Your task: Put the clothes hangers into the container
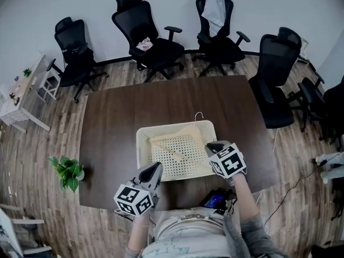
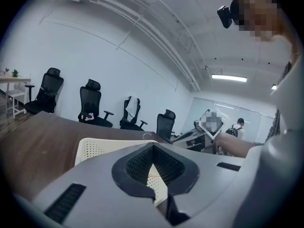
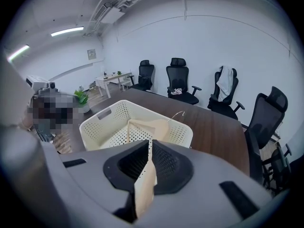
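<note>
On the dark brown wooden table [image 1: 113,122], a cream perforated plastic basket [image 1: 141,149] is holding a pale wooden clothes hanger [image 1: 177,153], its metal hook poking above the far rim. The right gripper [image 1: 211,147] is pinching one end of the hanger's arm, jaws clamped on the wood. The left gripper [image 1: 155,170] is hovering by the basket's near edge, its jaws pressed together on nothing.

hanger [image 1: 174,153] near end hidden under right gripper [image 1: 216,145]; far-right chair [image 1: 334,107] cut by edge.
</note>
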`<state>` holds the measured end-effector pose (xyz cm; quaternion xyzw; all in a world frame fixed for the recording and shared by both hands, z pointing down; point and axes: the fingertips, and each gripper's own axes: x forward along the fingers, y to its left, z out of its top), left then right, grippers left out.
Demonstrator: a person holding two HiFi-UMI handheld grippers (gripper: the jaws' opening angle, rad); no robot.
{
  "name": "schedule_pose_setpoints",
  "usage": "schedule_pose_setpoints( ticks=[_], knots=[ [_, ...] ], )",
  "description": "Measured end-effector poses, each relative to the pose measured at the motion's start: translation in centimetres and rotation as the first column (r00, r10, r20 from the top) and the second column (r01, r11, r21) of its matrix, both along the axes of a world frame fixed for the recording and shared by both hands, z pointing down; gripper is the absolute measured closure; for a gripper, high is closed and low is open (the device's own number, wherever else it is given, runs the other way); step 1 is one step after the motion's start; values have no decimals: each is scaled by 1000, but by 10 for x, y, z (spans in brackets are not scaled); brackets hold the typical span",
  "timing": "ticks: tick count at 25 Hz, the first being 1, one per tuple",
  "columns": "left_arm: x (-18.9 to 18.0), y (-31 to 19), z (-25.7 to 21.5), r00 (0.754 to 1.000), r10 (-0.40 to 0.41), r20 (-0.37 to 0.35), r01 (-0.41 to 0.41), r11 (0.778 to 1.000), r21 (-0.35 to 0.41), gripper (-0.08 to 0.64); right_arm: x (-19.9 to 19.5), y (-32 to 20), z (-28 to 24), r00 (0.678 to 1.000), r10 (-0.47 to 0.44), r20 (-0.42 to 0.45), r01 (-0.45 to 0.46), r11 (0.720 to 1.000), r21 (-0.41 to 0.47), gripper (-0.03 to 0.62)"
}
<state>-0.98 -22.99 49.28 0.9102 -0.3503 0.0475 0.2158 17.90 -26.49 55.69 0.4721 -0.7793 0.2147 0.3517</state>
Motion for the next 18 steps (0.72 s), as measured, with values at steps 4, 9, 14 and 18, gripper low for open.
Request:
schedule_pose_setpoints(
  ticks=[4, 9, 14, 18],
  knots=[
    [8, 0, 1, 1000, 19, 7, -19, 1000, 6, 549, -4, 5, -2, 1000, -9, 15, 9, 1000, 6, 558],
    [25, 2, 2, 999, 44, 11, -44, 999, 4, 549, -7, 12, -9, 998, -23, 52, 20, 999, 47, 558],
    [33, 3, 3, 999, 46, 13, -46, 999, 6, 549, -12, 20, -19, 994, -26, 103, 15, 995, 103, 558],
    [36, 6, 2, 999, 36, 25, -36, 999, 9, 549, -9, 26, -32, 988, -9, 153, -13, 989, 147, 558]
  ],
)
